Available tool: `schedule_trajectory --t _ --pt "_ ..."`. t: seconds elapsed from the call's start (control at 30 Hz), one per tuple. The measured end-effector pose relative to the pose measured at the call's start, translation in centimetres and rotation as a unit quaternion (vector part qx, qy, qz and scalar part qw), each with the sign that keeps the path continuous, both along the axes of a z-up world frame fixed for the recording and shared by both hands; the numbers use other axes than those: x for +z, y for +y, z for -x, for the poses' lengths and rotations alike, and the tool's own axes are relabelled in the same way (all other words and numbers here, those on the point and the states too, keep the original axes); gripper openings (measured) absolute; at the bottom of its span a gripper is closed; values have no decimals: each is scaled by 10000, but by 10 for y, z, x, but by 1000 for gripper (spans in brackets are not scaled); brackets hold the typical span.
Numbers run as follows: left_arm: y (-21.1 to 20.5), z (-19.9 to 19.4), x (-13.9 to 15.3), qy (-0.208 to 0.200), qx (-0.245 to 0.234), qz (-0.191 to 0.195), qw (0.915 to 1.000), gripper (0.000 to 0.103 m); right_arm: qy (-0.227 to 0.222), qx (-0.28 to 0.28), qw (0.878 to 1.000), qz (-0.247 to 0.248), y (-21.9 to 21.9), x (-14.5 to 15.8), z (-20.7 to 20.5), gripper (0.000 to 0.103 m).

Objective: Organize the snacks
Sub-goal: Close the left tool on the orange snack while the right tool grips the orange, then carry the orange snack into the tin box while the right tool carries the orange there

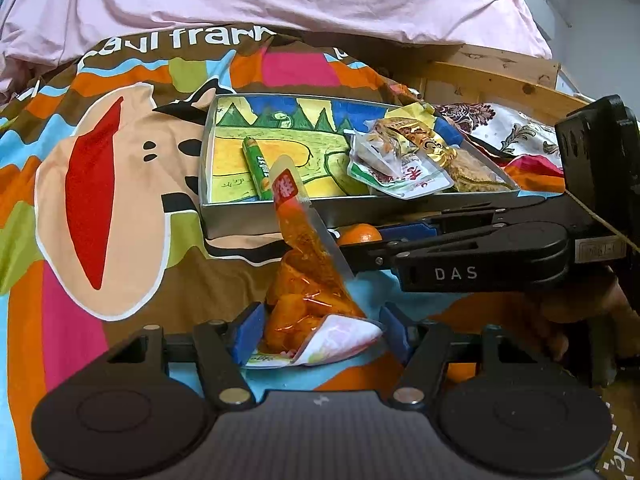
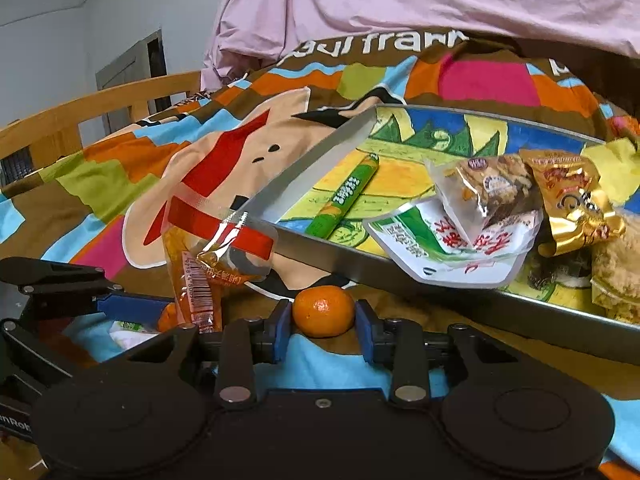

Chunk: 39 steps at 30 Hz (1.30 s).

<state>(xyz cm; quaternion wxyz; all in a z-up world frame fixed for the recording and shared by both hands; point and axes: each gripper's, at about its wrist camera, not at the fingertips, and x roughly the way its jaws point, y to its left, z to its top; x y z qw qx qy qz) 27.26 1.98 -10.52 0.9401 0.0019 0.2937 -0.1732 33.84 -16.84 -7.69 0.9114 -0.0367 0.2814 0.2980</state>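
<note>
Clear orange snack pouch with red-banded top, standing upright at centre frame, small mandarin low centre on the bedspread, shallow metal tray upper right holding green stick snack, white-green packet, gold wrapper, wrapped pastry

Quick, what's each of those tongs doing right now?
Left tongs: around the orange pouch; grip unclear.
Right tongs: shut on the mandarin.
</note>
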Motion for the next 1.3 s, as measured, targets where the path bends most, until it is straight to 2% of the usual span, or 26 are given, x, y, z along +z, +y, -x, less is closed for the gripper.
schedule_trajectory --t 0.13,0.23,0.47,0.7,0.87,1.1,1.2,1.3 --pt "-1 4 4 -108 54 -17 9999 67 -11 58 10000 -17 0 5 3 36" --pt "2 8 7 -136 103 174 9997 67 -63 135 9999 12 1 7 6 36" --pt "7 6 13 -132 377 328 9987 67 -117 195 9997 22 2 9 8 36" --pt "10 3 21 -180 667 512 9963 67 -192 100 9993 -306 -9 24 15 36" --pt "10 -3 31 -257 846 672 9938 67 -371 -171 9977 -540 -24 40 19 36" --pt "-3 -31 54 -509 1103 542 9911 67 -761 -868 9920 -513 -59 62 9 36" --pt "-10 -49 63 -520 1189 549 9900 67 -701 -1249 9882 -547 -80 63 1 36" --pt "-22 -65 67 -527 1177 390 9909 67 -599 -1514 9855 -484 -96 60 -8 36"
